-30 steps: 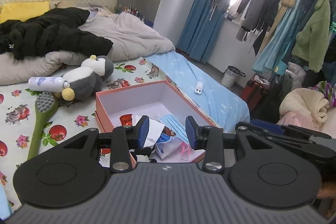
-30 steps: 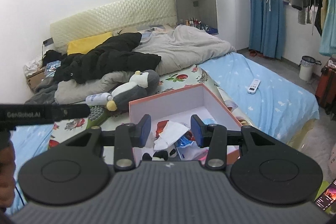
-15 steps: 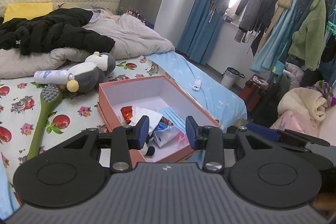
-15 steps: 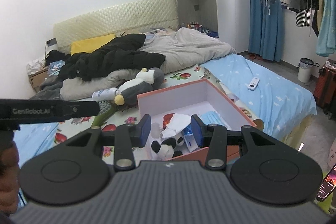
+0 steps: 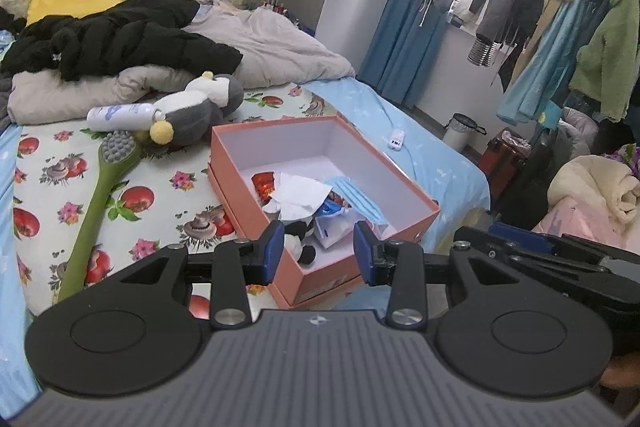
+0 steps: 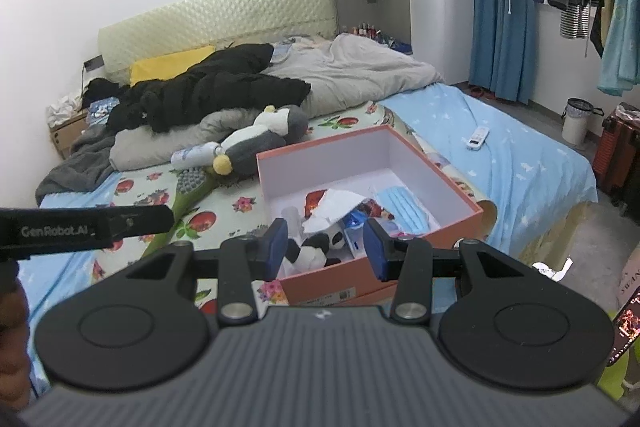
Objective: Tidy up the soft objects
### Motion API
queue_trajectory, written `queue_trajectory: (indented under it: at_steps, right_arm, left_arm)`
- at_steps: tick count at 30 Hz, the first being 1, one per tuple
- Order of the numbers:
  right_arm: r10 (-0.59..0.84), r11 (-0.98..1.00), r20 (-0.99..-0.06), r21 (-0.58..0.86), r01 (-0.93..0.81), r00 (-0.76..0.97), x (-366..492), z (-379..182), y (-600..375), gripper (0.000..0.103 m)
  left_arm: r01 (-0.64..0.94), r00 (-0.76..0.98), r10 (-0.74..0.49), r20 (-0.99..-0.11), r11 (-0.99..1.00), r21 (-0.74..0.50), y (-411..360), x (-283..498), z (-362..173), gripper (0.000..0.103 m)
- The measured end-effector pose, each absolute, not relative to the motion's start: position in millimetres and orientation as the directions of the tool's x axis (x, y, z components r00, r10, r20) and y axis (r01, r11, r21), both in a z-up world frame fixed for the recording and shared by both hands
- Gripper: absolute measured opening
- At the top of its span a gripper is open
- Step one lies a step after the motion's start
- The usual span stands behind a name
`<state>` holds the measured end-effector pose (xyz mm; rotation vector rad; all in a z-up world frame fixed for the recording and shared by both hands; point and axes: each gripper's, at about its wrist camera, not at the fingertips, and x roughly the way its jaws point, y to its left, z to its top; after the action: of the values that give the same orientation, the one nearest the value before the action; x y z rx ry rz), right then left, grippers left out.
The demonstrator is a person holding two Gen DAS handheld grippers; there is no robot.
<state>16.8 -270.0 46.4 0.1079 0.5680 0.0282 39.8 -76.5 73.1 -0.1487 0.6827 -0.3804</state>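
I am holding both claws, the left gripper (image 5: 315, 247) and right gripper (image 6: 323, 247), half-open and empty, facing the orange box (image 5: 412, 201) ahead, ready for picking.

A: Where's the grey and white penguin plush (image 5: 192, 107)?
B: On its side on the bed, just behind the orange box (image 5: 400, 183), yellow foot toward the box.
A: And inside the box?
B: A small panda plush (image 6: 320, 247) at the near end, with a blue face mask (image 6: 400, 203) lying beside crumpled paper.
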Motion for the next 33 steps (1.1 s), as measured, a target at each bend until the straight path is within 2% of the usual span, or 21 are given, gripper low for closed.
queue_trajectory:
  at_steps: [23,24,25,26,27,29,33]
  right_arm:
    - [0.049,0.993,-0.579,0.116,0.023,0.814,27.3,25.5,-277.4,0.045]
    - [0.052,0.993,-0.582,0.119,0.022,0.811,29.1,24.5,-278.9,0.048]
    - [0.049,0.992,-0.586,0.12,0.027,0.809,30.3,23.9,-280.3,0.054]
    - [0.042,0.992,-0.587,0.119,0.035,0.808,30.8,23.0,-282.2,0.071]
    - [0.035,0.992,-0.584,0.119,0.044,0.811,31.1,22.0,-284.2,0.085]
    - [0.026,0.992,-0.582,0.115,0.051,0.813,31.4,20.8,-286.7,0.086]
    - [0.011,0.993,-0.59,0.102,0.061,0.807,33.9,19.6,-290.1,0.086]
  left_arm:
    - [0.283,0.687,-0.366,-0.628,0.93,-0.233,-78.7,48.1,54.0,0.046]
    - [0.283,0.686,-0.365,-0.629,0.931,-0.231,-78.8,48.3,53.8,0.048]
    - [0.282,0.687,-0.363,-0.629,0.932,-0.229,-78.6,48.5,53.6,0.056]
    - [0.278,0.689,-0.358,-0.63,0.933,-0.227,-78.8,50.3,53.1,0.062]
    - [0.27,0.691,-0.35,-0.632,0.937,-0.224,-78.6,51.7,52.4,0.073]
    - [0.258,0.697,-0.338,-0.632,0.941,-0.219,-77.3,53.8,51.4,0.085]
    - [0.263,0.695,-0.346,-0.631,0.938,-0.225,-75.9,57.3,51.4,0.095]
